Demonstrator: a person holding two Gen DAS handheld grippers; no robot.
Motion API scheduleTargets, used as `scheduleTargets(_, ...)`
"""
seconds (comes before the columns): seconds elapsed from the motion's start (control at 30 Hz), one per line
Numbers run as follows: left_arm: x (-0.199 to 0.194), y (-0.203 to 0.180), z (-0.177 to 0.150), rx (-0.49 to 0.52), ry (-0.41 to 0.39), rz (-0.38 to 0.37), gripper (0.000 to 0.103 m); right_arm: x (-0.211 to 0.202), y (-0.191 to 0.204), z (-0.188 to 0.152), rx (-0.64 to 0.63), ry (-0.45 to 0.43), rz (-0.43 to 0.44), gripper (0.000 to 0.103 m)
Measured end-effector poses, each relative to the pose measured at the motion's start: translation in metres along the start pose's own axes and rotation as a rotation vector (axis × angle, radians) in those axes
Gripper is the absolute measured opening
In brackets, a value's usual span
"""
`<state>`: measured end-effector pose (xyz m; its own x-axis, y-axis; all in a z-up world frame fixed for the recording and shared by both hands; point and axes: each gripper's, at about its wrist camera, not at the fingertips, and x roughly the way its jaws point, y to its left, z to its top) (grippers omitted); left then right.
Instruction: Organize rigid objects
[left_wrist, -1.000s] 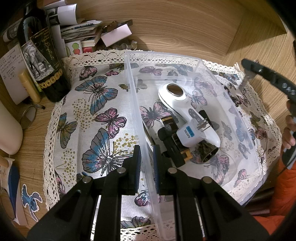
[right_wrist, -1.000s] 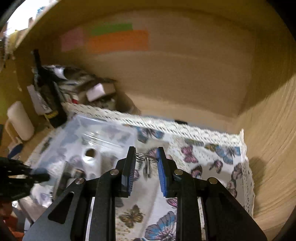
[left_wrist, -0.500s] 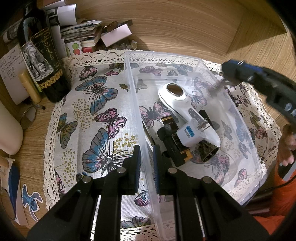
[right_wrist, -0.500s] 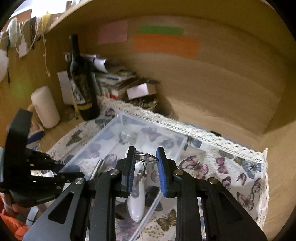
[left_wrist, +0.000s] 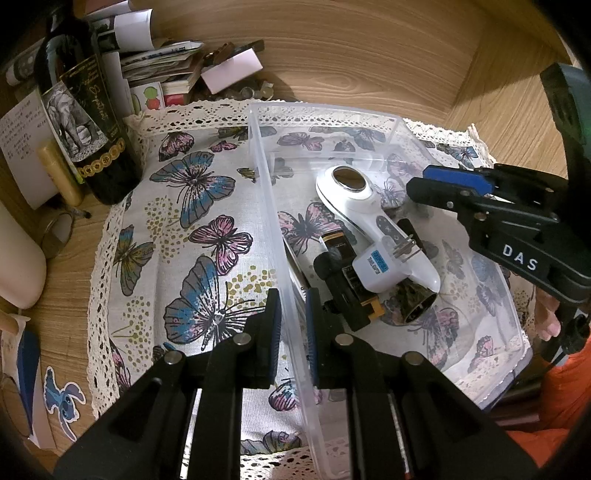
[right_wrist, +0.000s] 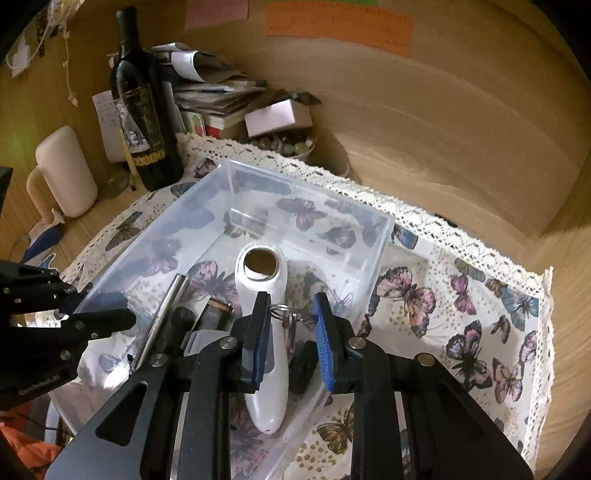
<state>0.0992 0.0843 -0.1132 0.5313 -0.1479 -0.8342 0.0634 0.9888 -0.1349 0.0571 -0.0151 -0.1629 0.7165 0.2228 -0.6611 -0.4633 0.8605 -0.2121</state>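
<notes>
A clear plastic bin (left_wrist: 269, 192) stands on the butterfly cloth. My left gripper (left_wrist: 293, 325) is shut on the bin's left wall. Inside lie a white handheld device (left_wrist: 369, 221), a black gadget (left_wrist: 347, 291) and a metal rod (right_wrist: 162, 317). My right gripper (right_wrist: 290, 326) hovers over the bin, jaws parted, with a metal key ring (right_wrist: 286, 312) between its fingers; the ring looks loose, just clear of the pads. The right gripper also shows in the left wrist view (left_wrist: 443, 184), above the bin's right side.
A dark wine bottle (left_wrist: 81, 110) and a stack of papers and boxes (left_wrist: 177, 70) stand at the back left. A cream cylinder (right_wrist: 66, 173) stands left of the cloth. A bowl of pebbles (right_wrist: 291, 146) sits behind the bin. Wooden walls close in behind and right.
My right gripper moved left from over the cloth to above the bin and its jaws widened around the key ring. The left gripper and bin stayed still.
</notes>
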Motion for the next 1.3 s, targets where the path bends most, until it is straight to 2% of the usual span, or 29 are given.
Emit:
scheduleTargets(0.1, 0.000, -0.002, 0.000, 0.004, 0.003, 0.007, 0.011, -0.006, 0.002, -0.001, -0.004, -0.007, -0.004, 0.030)
scheduleTargets(0.17, 0.000, -0.003, 0.000, 0.007, 0.004, 0.012, 0.011, -0.010, 0.004, -0.002, -0.002, -0.020, -0.008, 0.040)
scheduleTargets(0.27, 0.000, -0.004, 0.001, 0.011, 0.002, 0.019, 0.011, -0.019, 0.005, -0.004, 0.009, -0.039, -0.002, 0.047)
scheduleTargets(0.33, -0.005, -0.006, 0.001, 0.028, -0.030, 0.035, 0.011, -0.026, 0.005, -0.006, 0.022, -0.056, 0.004, 0.052)
scheduleTargets(0.37, -0.009, -0.008, 0.001, 0.038, -0.057, 0.064, 0.014, -0.030, 0.005, -0.008, 0.029, -0.066, 0.008, 0.055)
scheduleTargets(0.4, -0.012, -0.009, 0.002, 0.047, -0.081, 0.083, 0.020, -0.035, 0.005, -0.009, 0.036, -0.077, 0.008, 0.057)
scheduleTargets(0.5, -0.023, -0.013, 0.002, 0.061, -0.136, 0.099, 0.037, -0.050, 0.007, -0.015, 0.050, -0.118, -0.006, 0.062)
scheduleTargets(0.6, -0.037, -0.019, 0.002, 0.069, -0.199, 0.117, 0.044, -0.067, 0.008, -0.022, 0.069, -0.164, -0.013, 0.069)
scheduleTargets(0.7, -0.053, -0.023, 0.000, 0.055, -0.267, 0.109, 0.057, -0.086, 0.008, -0.029, 0.102, -0.219, -0.022, 0.079)
scheduleTargets(0.9, -0.086, -0.035, -0.007, 0.037, -0.407, 0.093, 0.071, -0.126, 0.018, -0.046, 0.128, -0.338, -0.125, 0.092)
scheduleTargets(0.97, -0.096, -0.040, -0.010, 0.033, -0.449, 0.084, 0.078, -0.139, 0.023, -0.052, 0.133, -0.378, -0.138, 0.101)
scheduleTargets(1.17, -0.125, -0.059, -0.025, 0.038, -0.588, 0.107, 0.097, -0.166, 0.030, -0.067, 0.146, -0.465, -0.159, 0.103)
scheduleTargets(1.3, -0.137, -0.070, -0.035, 0.048, -0.628, 0.104, 0.100, -0.177, 0.031, -0.076, 0.169, -0.498, -0.168, 0.103)
